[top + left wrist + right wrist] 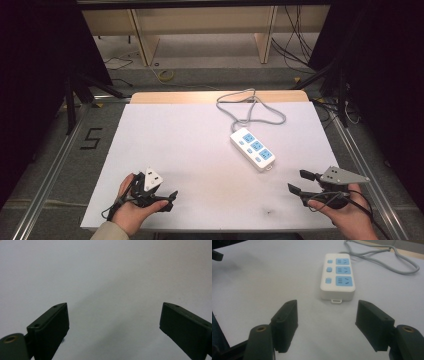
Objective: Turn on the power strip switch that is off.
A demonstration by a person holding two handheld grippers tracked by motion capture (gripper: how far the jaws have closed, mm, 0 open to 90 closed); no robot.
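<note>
in right gripper view, power strip [338, 280] ahead of spread fingers [285, 322].

A white sheet [175, 150] covers a table, seen from above; a strip of bare wooden tabletop [170, 97] shows along the sheet's far edge; a small dark speck [270, 212] marks the sheet near its close edge. Metal rails [47, 172] run along both sides of the table; on the grey floor [45, 125] to the left, a number five [91, 138] is marked in black tape. Beyond the table stands a pale wooden frame [145, 42]; a yellow cable [166, 75] lies coiled near its foot; black cables [292, 40] hang at the right. Black curtains [35, 50] close in both sides.
</note>
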